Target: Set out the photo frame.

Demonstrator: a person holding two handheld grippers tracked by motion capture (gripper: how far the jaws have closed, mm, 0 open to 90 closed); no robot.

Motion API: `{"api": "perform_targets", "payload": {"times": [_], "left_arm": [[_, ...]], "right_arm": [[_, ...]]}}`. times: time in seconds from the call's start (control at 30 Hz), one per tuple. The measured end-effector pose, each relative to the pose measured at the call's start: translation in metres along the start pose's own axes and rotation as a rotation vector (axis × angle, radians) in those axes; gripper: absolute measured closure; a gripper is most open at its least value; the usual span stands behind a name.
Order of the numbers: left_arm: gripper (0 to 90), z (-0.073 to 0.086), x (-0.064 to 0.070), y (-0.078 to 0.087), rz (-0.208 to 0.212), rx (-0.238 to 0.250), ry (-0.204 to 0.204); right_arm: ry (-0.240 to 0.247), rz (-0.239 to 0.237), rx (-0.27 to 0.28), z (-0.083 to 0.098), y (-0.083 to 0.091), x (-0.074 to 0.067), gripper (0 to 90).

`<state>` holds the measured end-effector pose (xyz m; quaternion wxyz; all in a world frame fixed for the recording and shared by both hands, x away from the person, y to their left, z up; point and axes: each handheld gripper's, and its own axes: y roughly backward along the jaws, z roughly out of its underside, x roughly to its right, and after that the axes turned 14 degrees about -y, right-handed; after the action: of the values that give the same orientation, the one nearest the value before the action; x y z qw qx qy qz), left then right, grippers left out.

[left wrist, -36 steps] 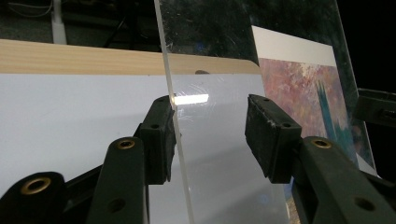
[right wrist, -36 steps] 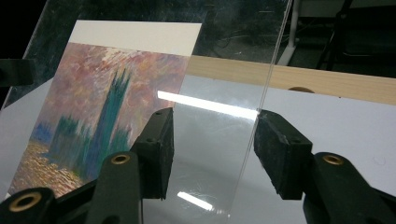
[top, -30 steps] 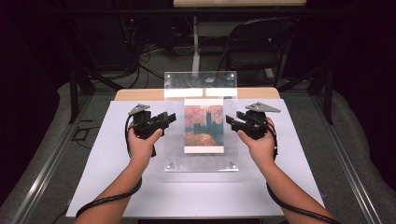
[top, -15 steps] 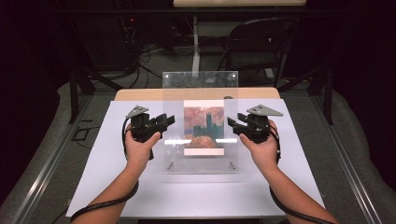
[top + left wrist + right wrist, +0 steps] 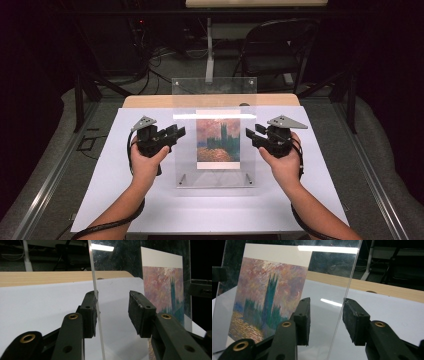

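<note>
Two hand-held grippers, one clear frame [image 5: 215, 132] between them: we've got the left hand-held gripper [image 5: 176, 134] and right hand-held gripper [image 5: 251, 135] straddling its side edges, print [image 5: 218, 140] sandwiched inside. Both sets of jaws have just been closing, but a gap shows beside each edge, so neither is clamped yet. The frame stands near upright mid-tabletop, whether resting or lifted we can't tell.

Risk as we see it: slick acrylic, thin edge. If one side bites first, the frame could twist, skid or tip flat.

White sheet [image 5: 125, 210] covers the tabletop, wood strip [image 5: 150, 101] at the back. Dark room behind, chair [image 5: 272, 47], cables [image 5: 155, 55] on the floor.
</note>
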<state>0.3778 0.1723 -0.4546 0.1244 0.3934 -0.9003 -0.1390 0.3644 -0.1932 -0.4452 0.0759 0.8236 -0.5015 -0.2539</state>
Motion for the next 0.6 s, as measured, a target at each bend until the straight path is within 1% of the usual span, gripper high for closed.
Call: {"api": "perform_targets", "payload": {"times": [0.03,0.1,0.2,0.27,0.37,0.5,0.6], "left_arm": [[60.3,0.000,0.000,0.002,0.007,0.001,0.001],[61.8,0.000,0.000,0.006,0.019,-0.003,0.003],[63.1,-0.002,0.002,0.010,0.025,-0.019,0.000],[63.8,-0.004,0.004,0.013,0.032,-0.037,-0.012],[64.9,-0.006,0.006,0.018,0.044,-0.058,-0.032],[66.8,-0.007,0.008,0.024,0.063,-0.077,-0.058],[67.8,-0.007,0.010,0.029,0.075,-0.088,-0.083]], "right_arm": [[0.003,-0.003,0.000,0.000,0.001,0.000,59.8],[-0.009,-0.015,-0.004,0.000,0.005,0.000,61.9],[-0.012,-0.029,-0.020,-0.002,0.010,0.001,64.8],[-0.013,-0.034,-0.034,-0.003,0.014,0.001,66.3],[-0.003,-0.043,-0.039,-0.002,0.020,0.000,68.3],[0.012,-0.054,-0.050,-0.001,0.027,-0.001,70.8],[0.017,-0.062,-0.072,-0.002,0.033,-0.002,72.7]]}}
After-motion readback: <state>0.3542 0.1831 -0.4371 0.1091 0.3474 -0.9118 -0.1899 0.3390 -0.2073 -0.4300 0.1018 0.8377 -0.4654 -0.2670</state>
